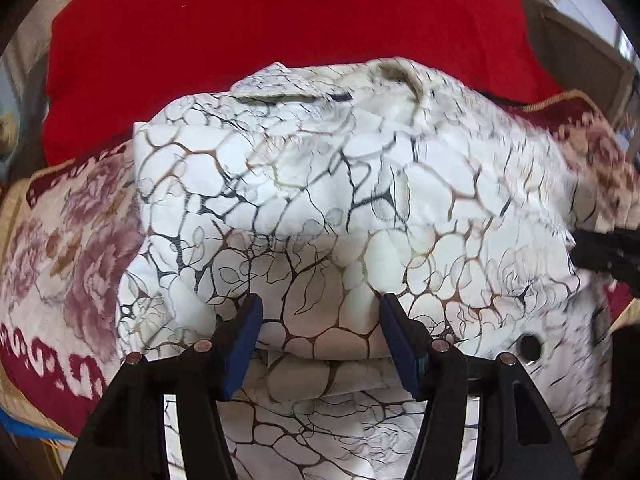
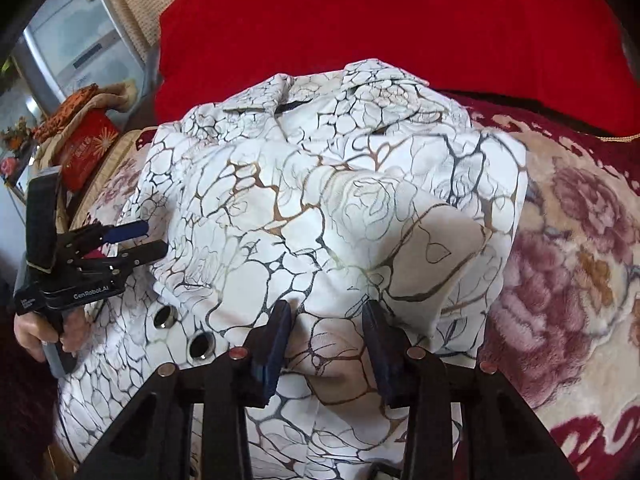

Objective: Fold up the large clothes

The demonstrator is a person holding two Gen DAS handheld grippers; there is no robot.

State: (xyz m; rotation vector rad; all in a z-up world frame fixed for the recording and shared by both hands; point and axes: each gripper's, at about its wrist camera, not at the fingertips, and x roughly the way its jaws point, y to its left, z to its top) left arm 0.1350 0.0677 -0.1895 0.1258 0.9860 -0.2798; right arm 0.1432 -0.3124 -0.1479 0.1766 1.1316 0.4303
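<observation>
The white garment printed with black and gold vein lines lay partly folded on the floral plush blanket, before a red cloth. The left gripper hung open over it, pads clear. The right gripper also stood parted, gripping nothing. Only the right view showed two metal eyelets, a hand holding the left gripper, and a red box.
</observation>
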